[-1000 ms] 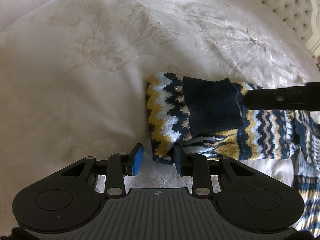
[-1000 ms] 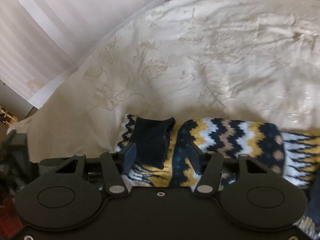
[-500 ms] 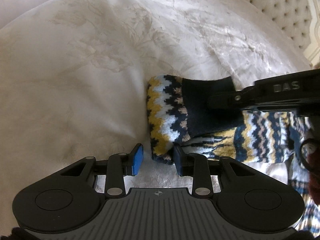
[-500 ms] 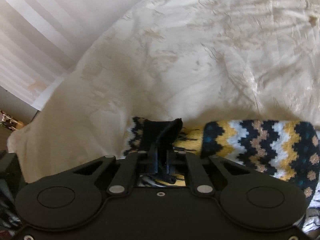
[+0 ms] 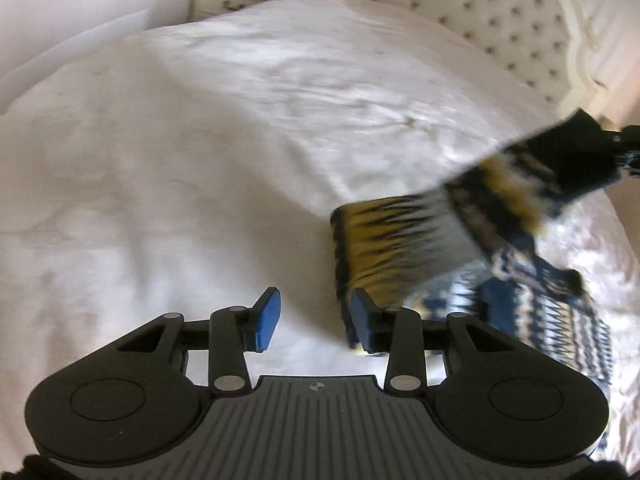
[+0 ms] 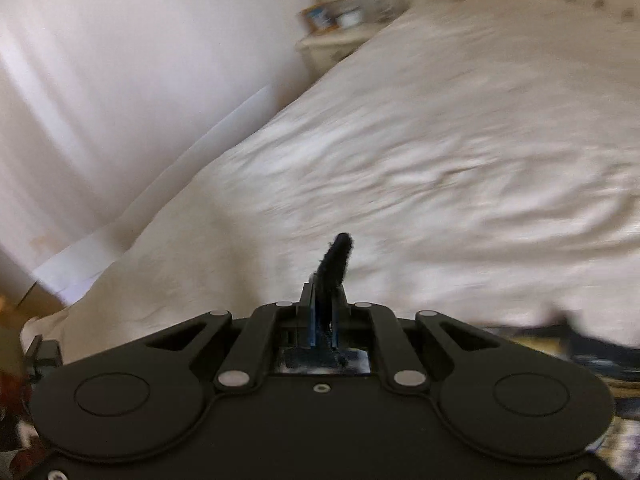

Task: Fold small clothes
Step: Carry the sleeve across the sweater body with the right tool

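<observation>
Hanging from the right gripper (image 6: 326, 312) by its dark cuff (image 6: 334, 264), the sock (image 5: 432, 236) stretched in the left view from about four o'clock up to two o'clock, its lower end trailing on the bed (image 5: 240, 152). That claw was clenched on the cuff. The left gripper (image 5: 312, 320) held nothing; its jaws were opening, with the sock's edge just outside its right pad. A second patterned knit (image 5: 552, 320) lay at four o'clock. The sock looked light, soft and stretchy, likely to sag and twist. Thick ribbed cuff and toe seemed the surest places to pinch; mid-length would probably bunch.
</observation>
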Tool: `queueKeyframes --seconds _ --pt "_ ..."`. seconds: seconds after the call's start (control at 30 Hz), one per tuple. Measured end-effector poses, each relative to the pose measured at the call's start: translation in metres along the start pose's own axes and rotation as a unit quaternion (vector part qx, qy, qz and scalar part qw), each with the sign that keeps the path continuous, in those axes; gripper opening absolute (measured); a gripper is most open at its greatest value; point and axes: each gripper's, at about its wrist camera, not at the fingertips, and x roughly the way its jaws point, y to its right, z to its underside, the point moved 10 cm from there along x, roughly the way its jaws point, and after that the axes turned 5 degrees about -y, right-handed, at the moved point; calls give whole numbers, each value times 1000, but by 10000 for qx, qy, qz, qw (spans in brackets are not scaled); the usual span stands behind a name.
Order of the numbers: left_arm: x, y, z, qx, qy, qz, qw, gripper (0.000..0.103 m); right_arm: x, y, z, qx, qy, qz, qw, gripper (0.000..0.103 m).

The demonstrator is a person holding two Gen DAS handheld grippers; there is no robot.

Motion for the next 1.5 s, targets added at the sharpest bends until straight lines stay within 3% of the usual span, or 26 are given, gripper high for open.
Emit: queueKeyframes --seconds 0.1,0.27,0.4,0.57,0.67,0.9,1.1,1.27,1.33,1.4,1.5 --pt "8 35 6 158 -39 119 9998 38 -45 62 6 238 185 457 9985 13" --pt "23 92 26 383 -221 184 9989 38 -99 160 44 817 245 1057 9907 13" --pt "33 130 41 618 -331 109 9975 38 -116 234 88 1303 77 1455 9807 13" --pt "46 168 49 841 -385 -68 9957 38 -108 298 138 1748 -262 1605 9711 13" --pt "52 187 47 993 -376 -166 9942 38 -108 324 165 1940 -395 1658 9661 13" --pt "72 221 34 1326 -365 -210 9903 40 -121 345 196 2202 -307 1727 9596 13" --pt "109 232 21 1582 -556 -293 9854 42 -100 377 222 2408 -673 2173 9435 13" --pt "139 228 20 1623 -728 -299 9836 45 -92 384 237 2327 -893 2326 9401 15" --pt "155 219 24 1633 -883 -426 9817 45 -89 387 240 2316 -908 2407 9382 22" --pt "166 211 28 1610 -995 -451 9809 45 -92 393 242 2444 -845 2530 9323 44" --pt "170 210 30 1724 -977 -396 9794 45 -107 395 235 2352 -593 2862 9270 48"
